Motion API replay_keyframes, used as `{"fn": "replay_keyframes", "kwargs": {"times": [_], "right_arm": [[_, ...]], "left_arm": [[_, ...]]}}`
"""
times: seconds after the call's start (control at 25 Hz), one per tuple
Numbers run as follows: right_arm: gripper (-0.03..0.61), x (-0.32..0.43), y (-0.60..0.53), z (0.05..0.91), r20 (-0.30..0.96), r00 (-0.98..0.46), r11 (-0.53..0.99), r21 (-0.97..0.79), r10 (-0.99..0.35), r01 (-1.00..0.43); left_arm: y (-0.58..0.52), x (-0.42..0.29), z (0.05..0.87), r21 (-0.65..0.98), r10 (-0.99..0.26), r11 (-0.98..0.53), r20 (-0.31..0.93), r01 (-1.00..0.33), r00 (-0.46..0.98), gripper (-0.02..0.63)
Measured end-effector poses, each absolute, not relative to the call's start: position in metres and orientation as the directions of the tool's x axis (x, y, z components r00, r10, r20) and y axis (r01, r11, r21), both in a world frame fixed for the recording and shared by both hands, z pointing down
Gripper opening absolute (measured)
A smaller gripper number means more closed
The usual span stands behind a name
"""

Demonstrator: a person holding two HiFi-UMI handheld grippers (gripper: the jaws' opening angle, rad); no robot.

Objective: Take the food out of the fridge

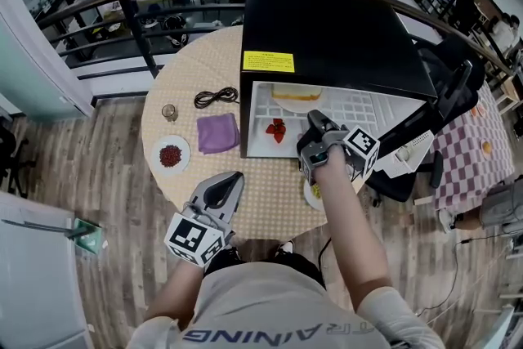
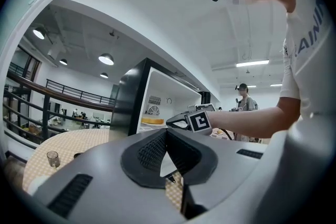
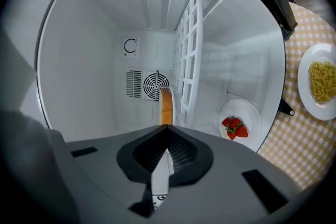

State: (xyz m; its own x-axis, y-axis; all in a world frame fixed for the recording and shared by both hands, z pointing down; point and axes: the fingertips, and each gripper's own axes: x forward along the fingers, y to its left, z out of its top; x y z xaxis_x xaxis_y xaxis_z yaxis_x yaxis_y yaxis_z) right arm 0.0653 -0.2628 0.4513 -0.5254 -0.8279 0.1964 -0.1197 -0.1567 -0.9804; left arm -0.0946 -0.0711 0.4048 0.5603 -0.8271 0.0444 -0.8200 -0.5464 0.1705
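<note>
The left gripper (image 1: pixel 233 178) is held shut and empty over the table (image 1: pixel 270 204), well apart from the fridge (image 1: pixel 327 29); strawberries (image 1: pixel 276 129) are seen on its floor; the right gripper (image 3: pixel 168 131) is pressed together, apparently on the near rim of the plate (image 1: pixel 298 105) bearing a yellow slice (image 1: pixel 296 93), which lies straight ahead on the shelf; a level pull outward is judged necessary.

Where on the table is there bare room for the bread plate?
The right claw is shut on the bread plate. Free: the tabletop strip before the fridge, between purple cloth and yellow-food plate, though the left claw hovers at its near edge. Crowded: the left side, with glass, cable and red-food plate.
</note>
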Motion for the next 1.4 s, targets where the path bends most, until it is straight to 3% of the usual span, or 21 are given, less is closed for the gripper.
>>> {"fn": "replay_keyframes", "kwargs": {"times": [0.2, 0.36, 0.6, 0.8, 1.16, 1.28, 1.4], "right_arm": [[0.023, 0.069, -0.264, 0.453, 0.222, -0.533, -0.180, -0.975, -0.817, -0.129], [0.135, 0.068, -0.269, 0.444, 0.210, -0.526, -0.174, -0.978, -0.824, -0.118], [0.163, 0.063, -0.275, 0.442, 0.304, -0.512, -0.229, -0.951, -0.803, -0.206], [0.163, 0.058, -0.277, 0.442, 0.356, -0.499, -0.279, -0.934, -0.790, -0.225], [0.158, 0.053, -0.283, 0.443, 0.279, -0.503, -0.262, -0.959, -0.818, -0.107], [0.082, 0.047, -0.283, 0.447, 0.275, -0.527, -0.258, -0.960, -0.804, -0.108], [0.048, 0.044, -0.283, 0.448, 0.265, -0.538, -0.245, -0.963, -0.800, -0.109]], "left_arm": [[-0.072, -0.090, 0.409, 0.177, -0.821, -0.553, 0.051, -0.814, 0.569, 0.006], [-0.073, -0.090, 0.410, 0.181, -0.821, -0.554, 0.048, -0.813, 0.570, 0.008], [-0.074, -0.094, 0.412, 0.191, -0.825, -0.546, 0.048, -0.816, 0.563, 0.008], [-0.074, -0.098, 0.414, 0.197, -0.830, -0.538, 0.049, -0.820, 0.556, 0.006], [-0.076, -0.103, 0.417, 0.208, -0.835, -0.527, 0.055, -0.824, 0.547, 0.008], [-0.077, -0.104, 0.418, 0.207, -0.835, -0.525, 0.058, -0.825, 0.546, 0.006], [-0.077, -0.105, 0.419, 0.212, -0.835, -0.523, 0.062, -0.825, 0.546, 0.006]]}}
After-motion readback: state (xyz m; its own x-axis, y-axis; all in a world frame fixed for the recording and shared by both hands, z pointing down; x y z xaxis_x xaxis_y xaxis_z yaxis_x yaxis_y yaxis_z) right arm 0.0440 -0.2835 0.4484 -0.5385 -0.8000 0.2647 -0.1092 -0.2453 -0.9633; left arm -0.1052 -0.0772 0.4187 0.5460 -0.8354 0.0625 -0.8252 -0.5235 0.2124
